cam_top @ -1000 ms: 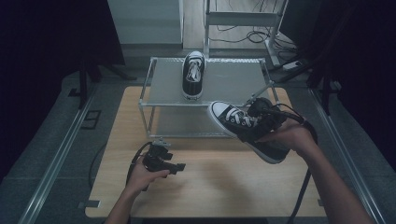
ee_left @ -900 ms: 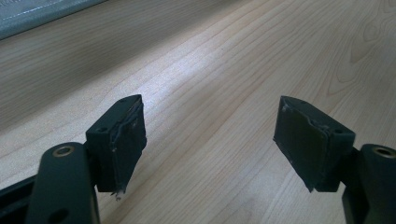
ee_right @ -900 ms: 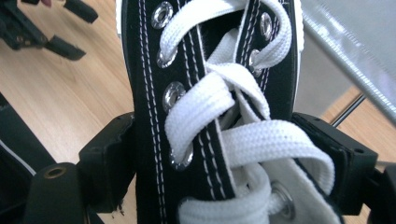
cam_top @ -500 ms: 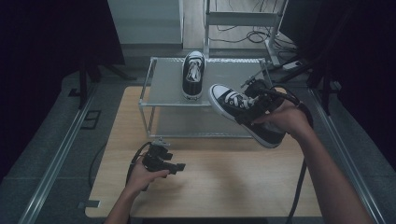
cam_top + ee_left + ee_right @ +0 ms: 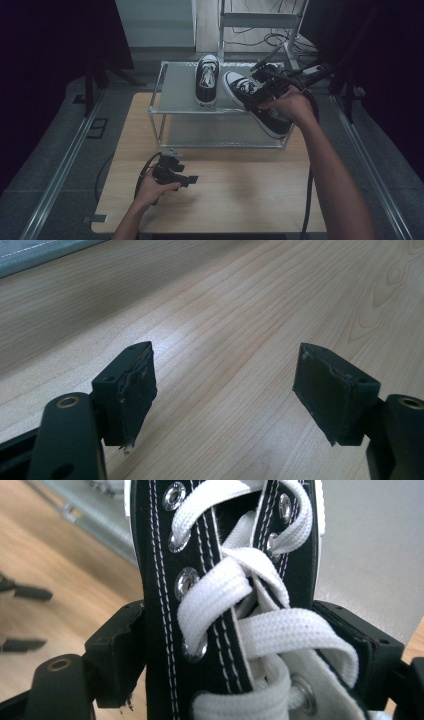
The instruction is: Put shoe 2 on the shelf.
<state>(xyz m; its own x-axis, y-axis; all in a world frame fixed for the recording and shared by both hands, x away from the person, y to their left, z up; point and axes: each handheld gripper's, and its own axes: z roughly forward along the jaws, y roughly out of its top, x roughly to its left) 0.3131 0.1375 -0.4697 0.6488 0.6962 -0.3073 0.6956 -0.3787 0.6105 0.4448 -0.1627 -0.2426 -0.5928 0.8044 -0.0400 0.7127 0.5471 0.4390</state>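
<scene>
A black high-top sneaker (image 5: 207,80) with white laces stands on the top shelf of a metal rack (image 5: 175,95). A second black sneaker (image 5: 239,89) is held tilted over the rack's right side, toe on or just above the top shelf, heel hanging off the front. My right gripper (image 5: 260,92) is shut on its laced upper; in the right gripper view the jaws pinch the sneaker's lacing (image 5: 225,605) from both sides. My left gripper (image 5: 192,179) rests low over the wooden table (image 5: 240,200), open, with bare wood between its pads (image 5: 135,385).
The rack has a lower shelf (image 5: 220,135) with nothing on it. Metal rails (image 5: 60,165) run along both sides of the table. Cables and a stand (image 5: 260,20) lie behind the rack. In the right gripper view, the left gripper (image 5: 22,617) appears far off.
My right gripper has carried the second sneaker up and to the left, from beside the rack's front right corner onto the top shelf next to the first sneaker. The left gripper has stayed put.
</scene>
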